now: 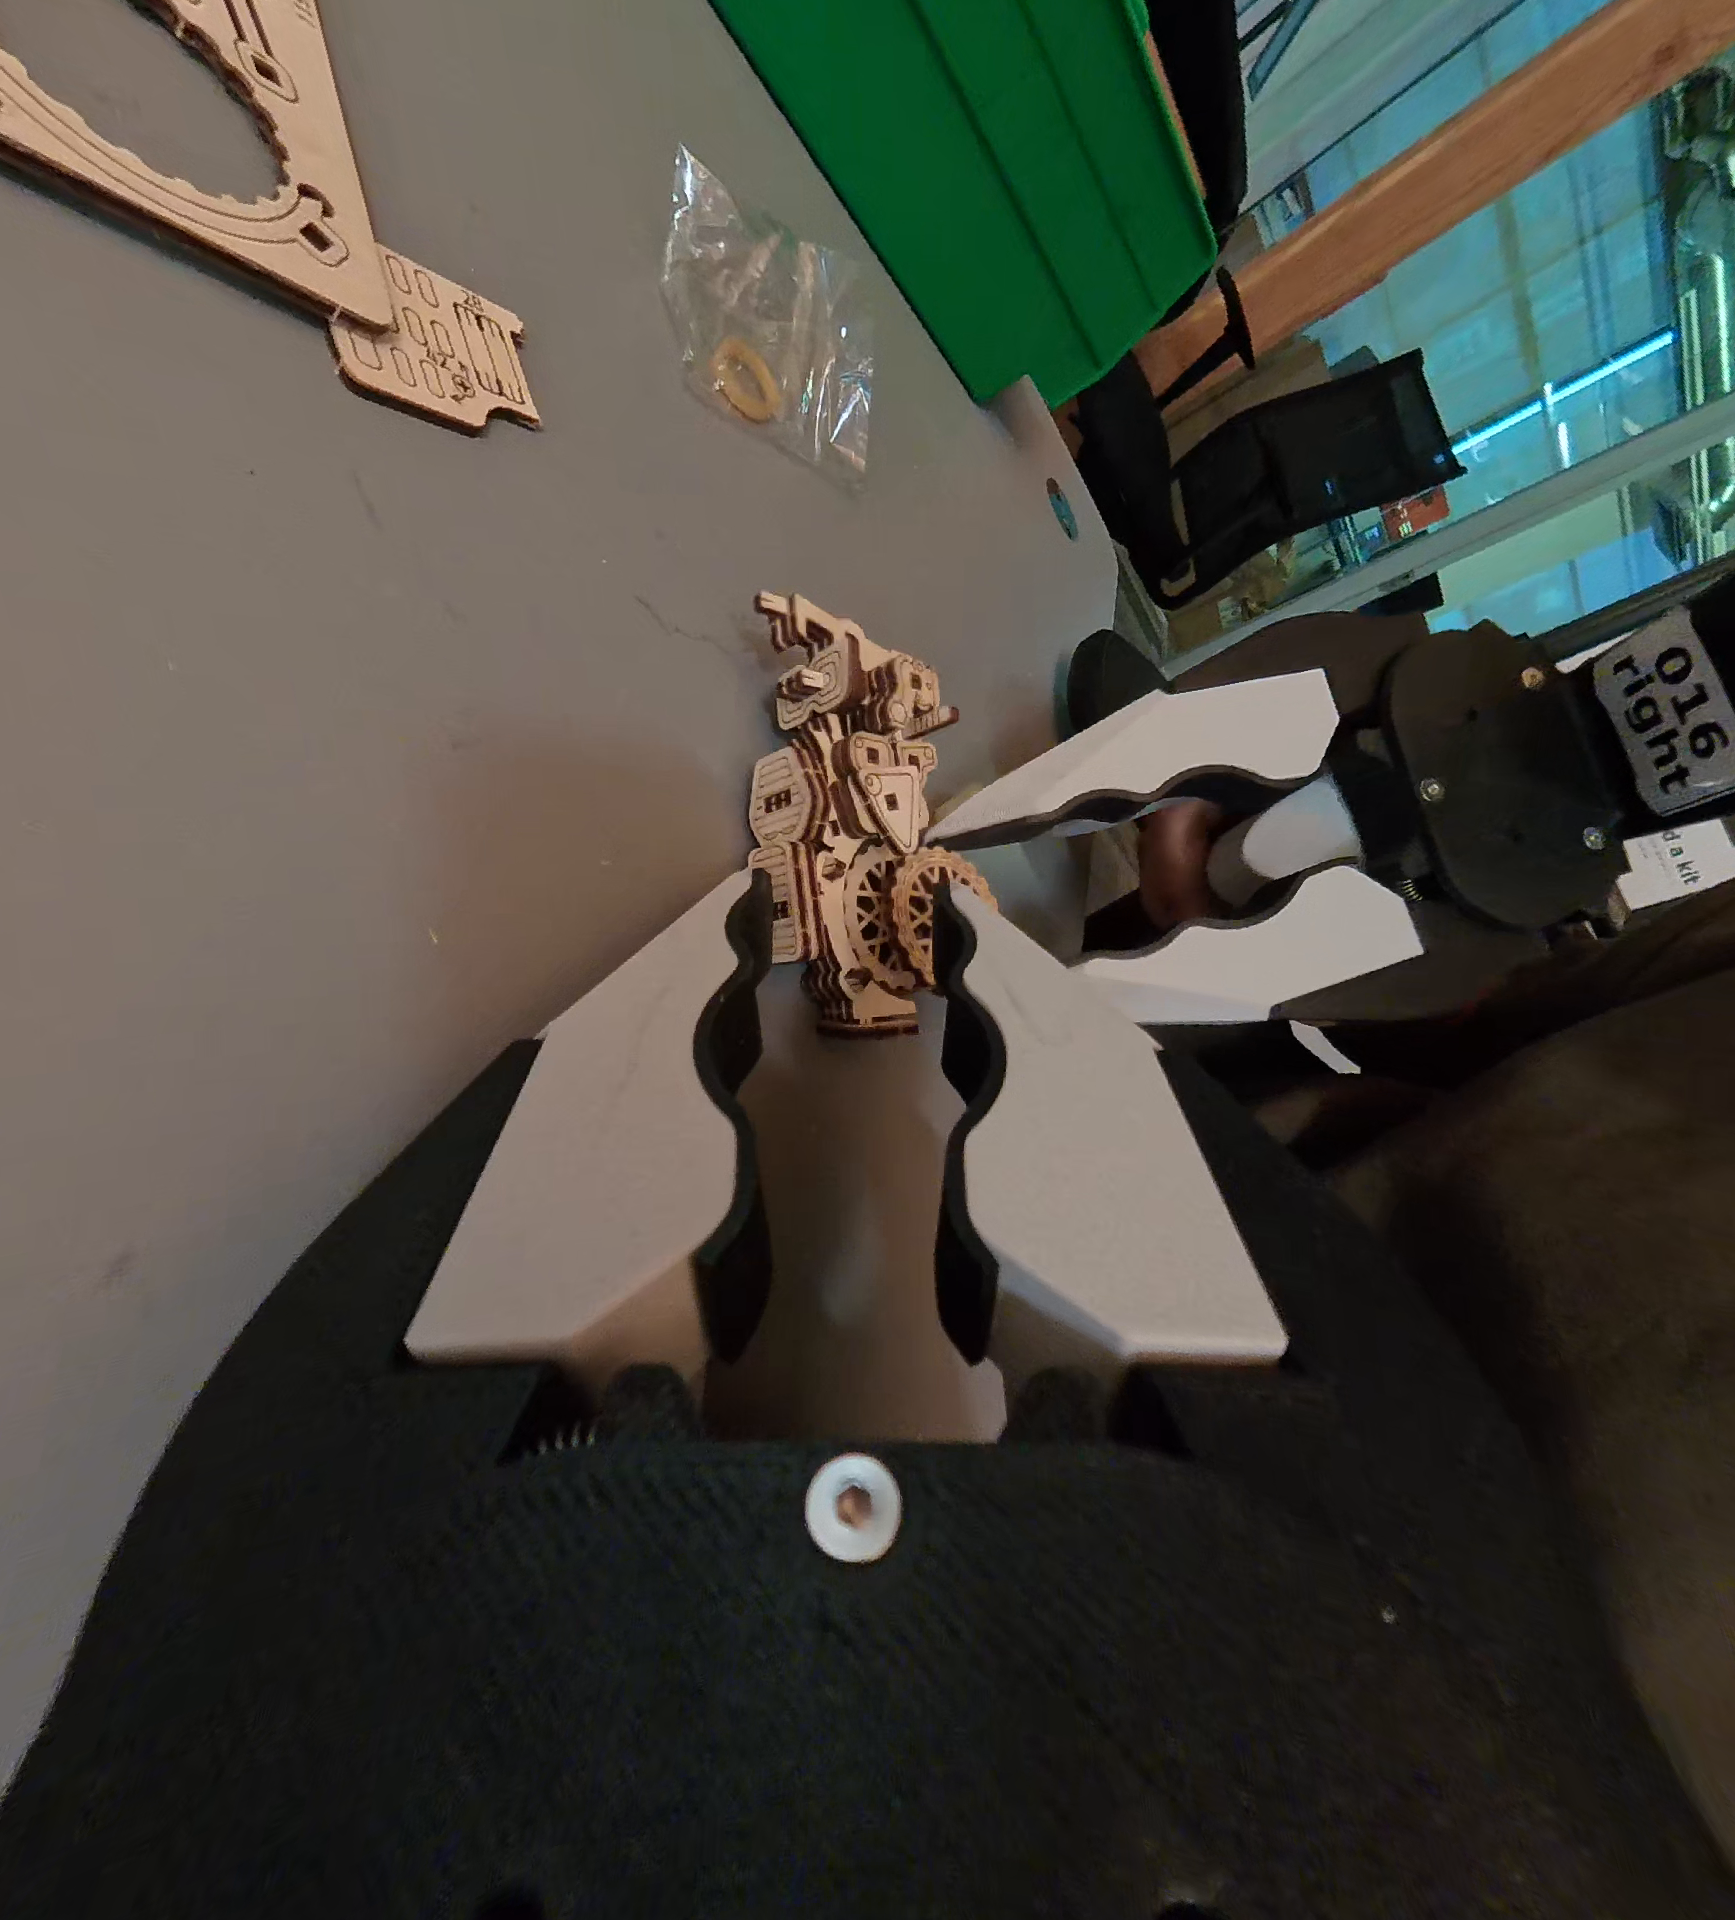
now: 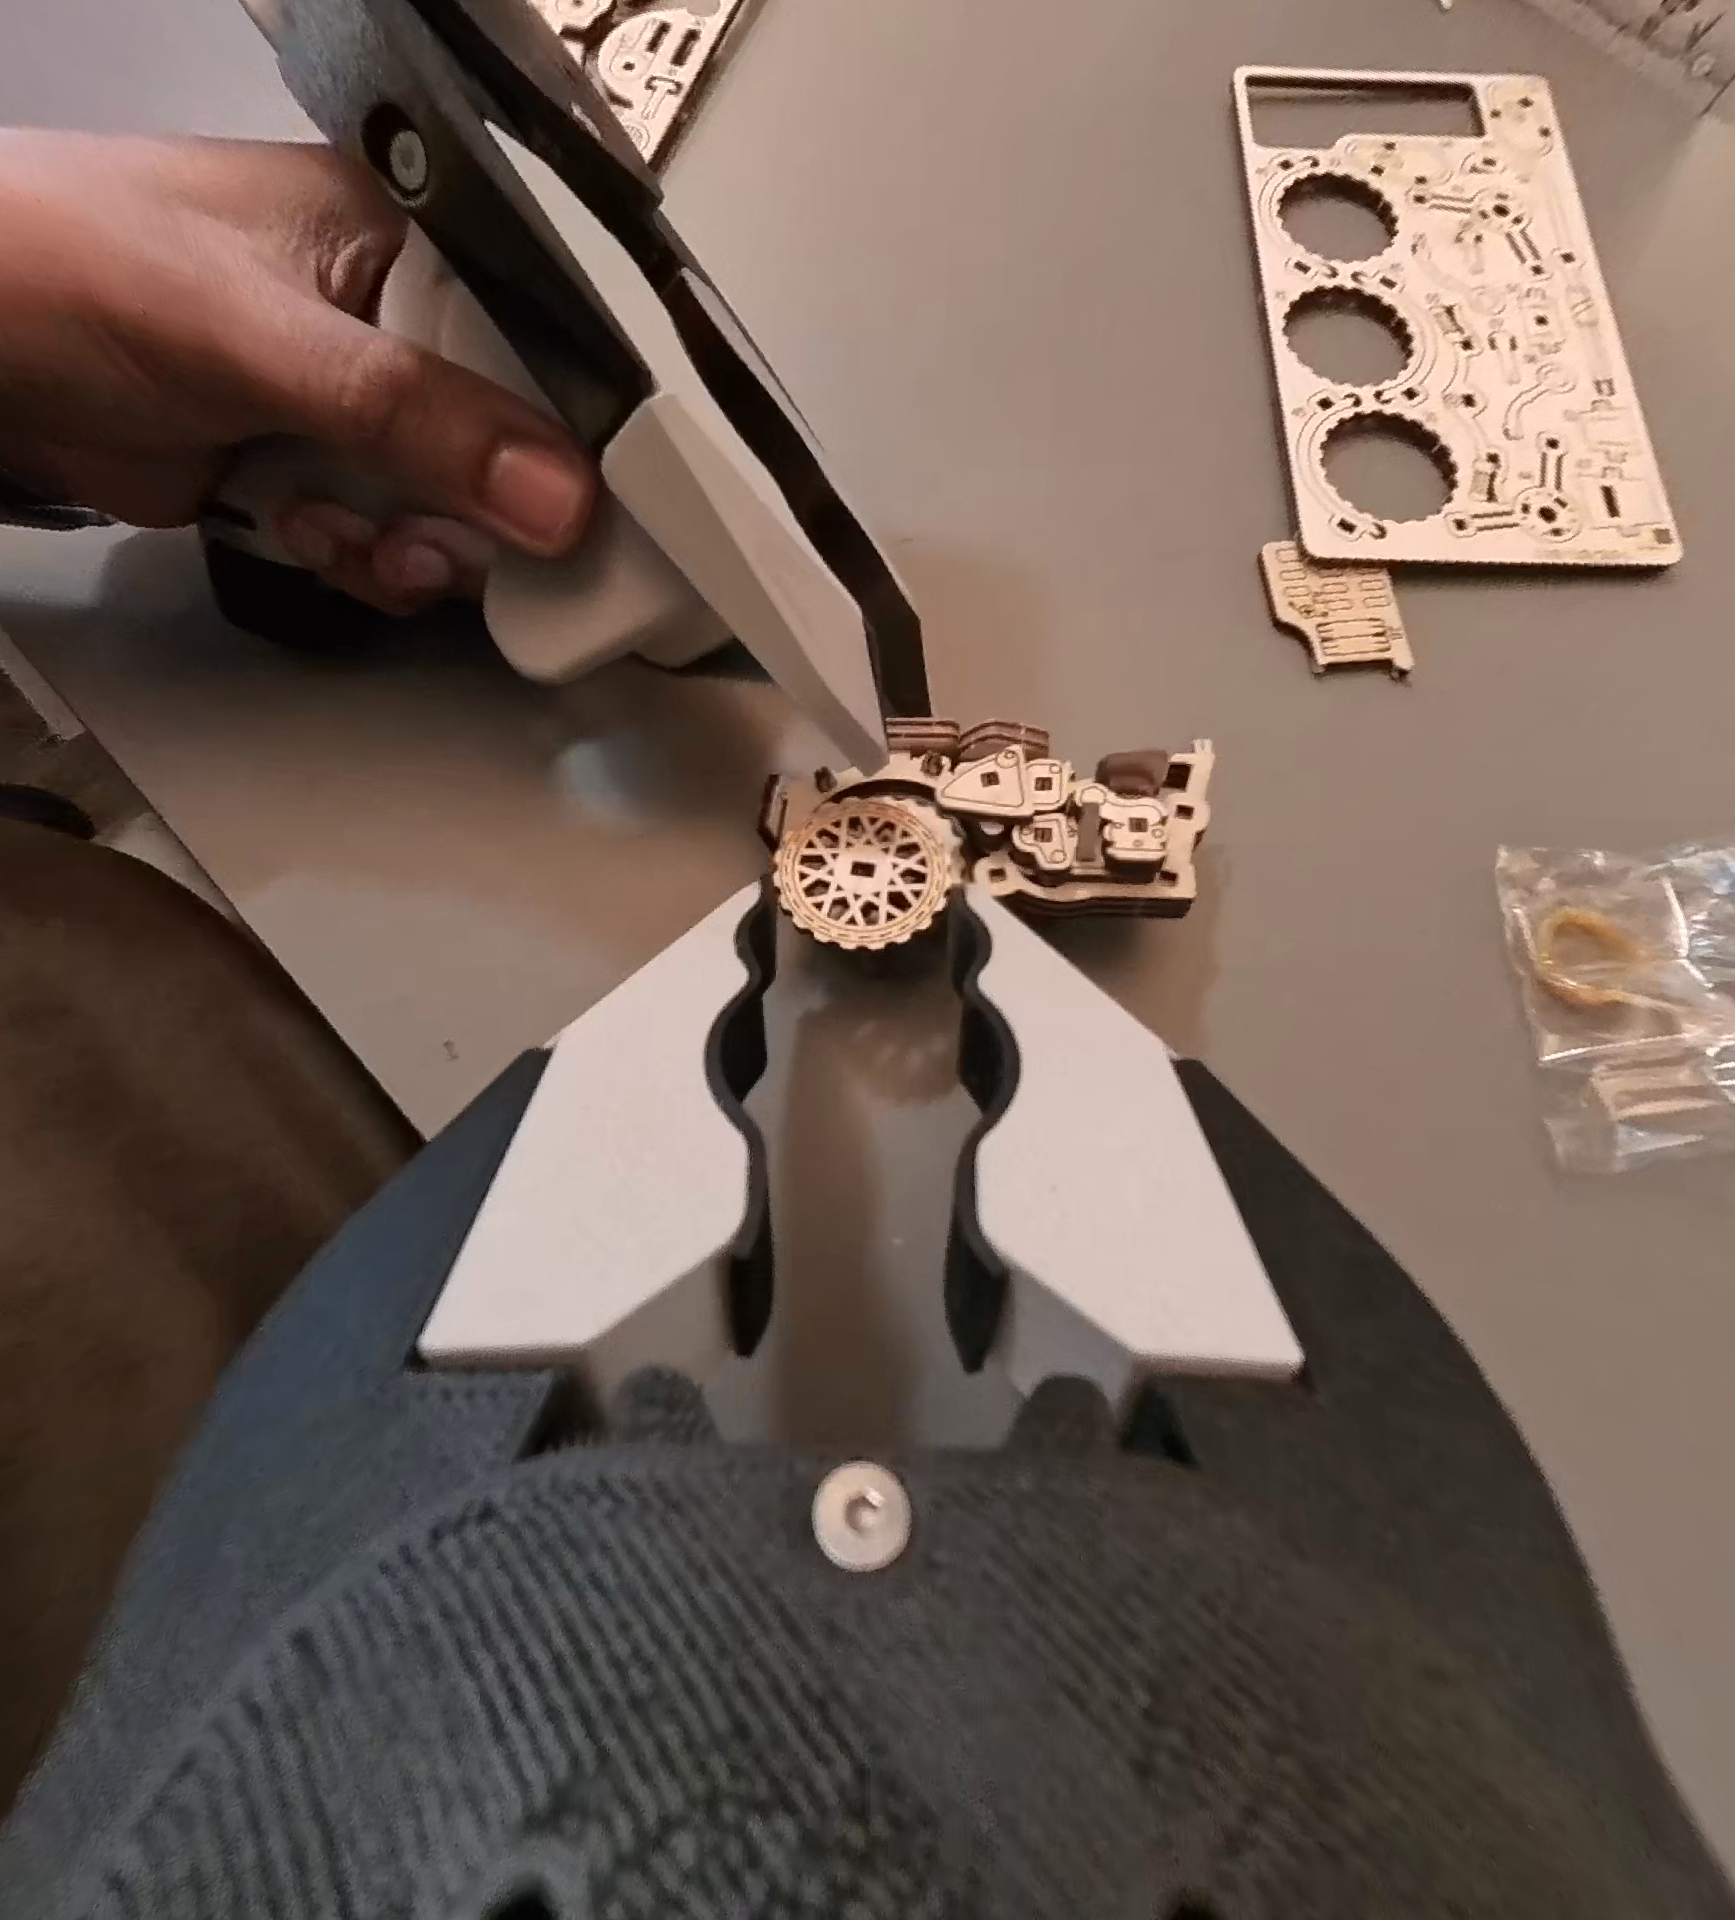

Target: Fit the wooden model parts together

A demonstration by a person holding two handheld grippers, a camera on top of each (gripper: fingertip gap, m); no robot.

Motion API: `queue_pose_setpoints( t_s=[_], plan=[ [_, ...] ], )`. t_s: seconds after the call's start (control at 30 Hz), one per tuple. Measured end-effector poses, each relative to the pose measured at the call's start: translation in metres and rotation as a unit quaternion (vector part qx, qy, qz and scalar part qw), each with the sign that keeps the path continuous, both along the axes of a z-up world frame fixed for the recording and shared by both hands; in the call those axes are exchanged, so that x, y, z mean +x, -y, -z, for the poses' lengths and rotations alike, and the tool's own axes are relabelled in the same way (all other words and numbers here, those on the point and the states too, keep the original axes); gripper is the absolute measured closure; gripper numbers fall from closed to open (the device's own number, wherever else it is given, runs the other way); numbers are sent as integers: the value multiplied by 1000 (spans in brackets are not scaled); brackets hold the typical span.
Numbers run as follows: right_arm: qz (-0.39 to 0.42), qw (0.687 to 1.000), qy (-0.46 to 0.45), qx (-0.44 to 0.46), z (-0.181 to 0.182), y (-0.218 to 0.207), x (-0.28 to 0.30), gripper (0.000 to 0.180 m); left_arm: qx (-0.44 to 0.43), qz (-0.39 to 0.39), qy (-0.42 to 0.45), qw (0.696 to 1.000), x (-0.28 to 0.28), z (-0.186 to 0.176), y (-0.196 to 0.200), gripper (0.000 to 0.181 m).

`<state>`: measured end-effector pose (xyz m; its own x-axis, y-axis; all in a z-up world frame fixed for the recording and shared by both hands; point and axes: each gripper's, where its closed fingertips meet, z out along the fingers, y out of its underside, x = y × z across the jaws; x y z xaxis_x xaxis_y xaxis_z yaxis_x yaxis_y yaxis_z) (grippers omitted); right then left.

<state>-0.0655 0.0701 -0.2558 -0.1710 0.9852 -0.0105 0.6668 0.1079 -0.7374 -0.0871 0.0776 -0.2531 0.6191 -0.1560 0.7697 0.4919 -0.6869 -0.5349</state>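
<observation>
Left gripper [image 1: 852, 914] clamps pale layered laser-cut wooden model [image 1: 847, 810]; right gripper [image 2: 868, 914] pinches spoked wooden wheel [image 2: 861, 871] by rim. Thin plywood, snaps easily (squeeze flat faces, press gently).

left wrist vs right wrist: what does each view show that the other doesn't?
Only the left wrist view: a green bin at the far table edge, a black chair and windows beyond it.

Only the right wrist view: the hand holding the left gripper, and the whole wooden sheet with three round cutouts.

Both: the wooden model on the grey table, each gripper's jaws around it, the right gripper at its spoked wheel, and the clear plastic bag with a rubber band.
</observation>
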Motion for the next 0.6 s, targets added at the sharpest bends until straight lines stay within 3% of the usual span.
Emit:
queue_pose_setpoints(
  t_s=[0.6],
  plan=[
    [1,999,10,43,-3,0,-1,148,-1,-2,-2,1000,0,0,0,153]
  ],
)
